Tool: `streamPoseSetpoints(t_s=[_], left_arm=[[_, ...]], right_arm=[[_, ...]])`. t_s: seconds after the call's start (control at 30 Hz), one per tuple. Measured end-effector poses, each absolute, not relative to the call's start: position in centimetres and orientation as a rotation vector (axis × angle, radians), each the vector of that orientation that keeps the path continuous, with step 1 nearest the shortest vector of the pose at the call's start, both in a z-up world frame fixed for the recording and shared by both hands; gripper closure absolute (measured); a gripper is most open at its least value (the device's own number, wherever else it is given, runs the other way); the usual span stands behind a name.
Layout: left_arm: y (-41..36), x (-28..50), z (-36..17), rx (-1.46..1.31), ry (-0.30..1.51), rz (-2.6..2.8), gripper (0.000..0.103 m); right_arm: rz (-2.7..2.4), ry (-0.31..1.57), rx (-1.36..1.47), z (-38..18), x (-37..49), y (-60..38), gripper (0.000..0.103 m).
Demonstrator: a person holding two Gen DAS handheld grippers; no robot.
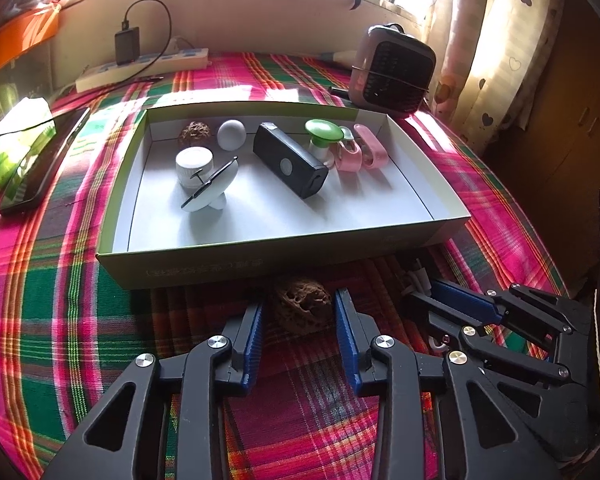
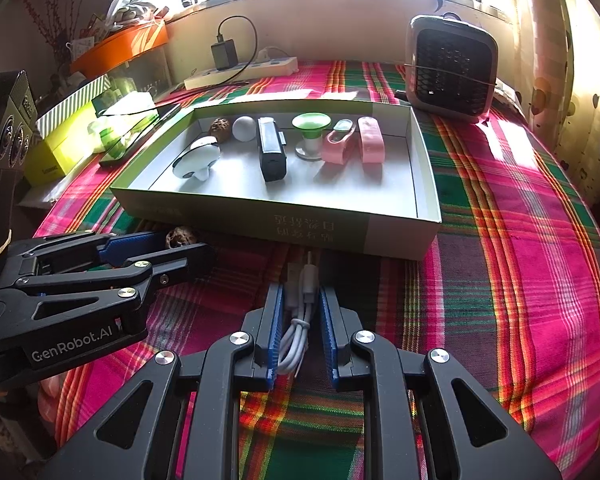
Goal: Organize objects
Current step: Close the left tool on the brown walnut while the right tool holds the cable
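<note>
A wrinkled brown walnut (image 1: 303, 307) lay on the plaid tablecloth (image 1: 52, 288) just in front of the near wall of an open cardboard box (image 1: 268, 258). It sat between the blue pads of the left gripper (image 1: 300, 312); the pads stood just beside its flanks, and whether they actually pressed on it could not be made out. Seen from the right wrist, the same walnut (image 2: 179, 237) showed at the tips of the left gripper (image 2: 188, 246), close against the box (image 2: 320, 236).

The right gripper (image 2: 300, 300) was clenched on a bundled white USB cable (image 2: 298, 324), whose plugs stuck out past the fingertips toward the box wall. In the left wrist view the right gripper (image 1: 420, 300) lay just to the right of the left one, with a bit of white cable (image 1: 417, 278) at its tip.

Inside the box stood a second walnut (image 1: 195, 133), a white ball (image 1: 231, 134), a white jar (image 1: 194, 166), a tilted white round gadget (image 1: 216, 188), a black rectangular device (image 1: 290, 160), a green-topped suction piece (image 1: 323, 132) and two pink oblong cases (image 1: 360, 148).

Beyond the box, a small fan heater (image 1: 392, 70) stood at the far right, a power strip (image 1: 140, 68) with a black charger (image 1: 126, 46) lay along the wall, and a dark phone (image 1: 40, 164) rested to the left.
</note>
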State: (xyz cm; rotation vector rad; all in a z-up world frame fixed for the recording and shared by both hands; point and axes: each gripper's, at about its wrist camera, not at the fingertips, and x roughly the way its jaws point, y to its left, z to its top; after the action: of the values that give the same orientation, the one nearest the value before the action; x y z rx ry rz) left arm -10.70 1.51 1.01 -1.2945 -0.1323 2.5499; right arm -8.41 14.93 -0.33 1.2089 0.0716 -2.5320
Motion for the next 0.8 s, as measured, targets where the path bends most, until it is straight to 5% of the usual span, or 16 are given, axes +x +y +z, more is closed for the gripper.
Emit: streamPoseSetpoints(t_s=[0.8], left_arm=[[1.77, -10.11, 1.14, -1.283, -0.083, 2.573, 0.073]], right_arm=[[-2.537, 0.079, 1.199, -0.33, -8.25, 14.98, 0.084]])
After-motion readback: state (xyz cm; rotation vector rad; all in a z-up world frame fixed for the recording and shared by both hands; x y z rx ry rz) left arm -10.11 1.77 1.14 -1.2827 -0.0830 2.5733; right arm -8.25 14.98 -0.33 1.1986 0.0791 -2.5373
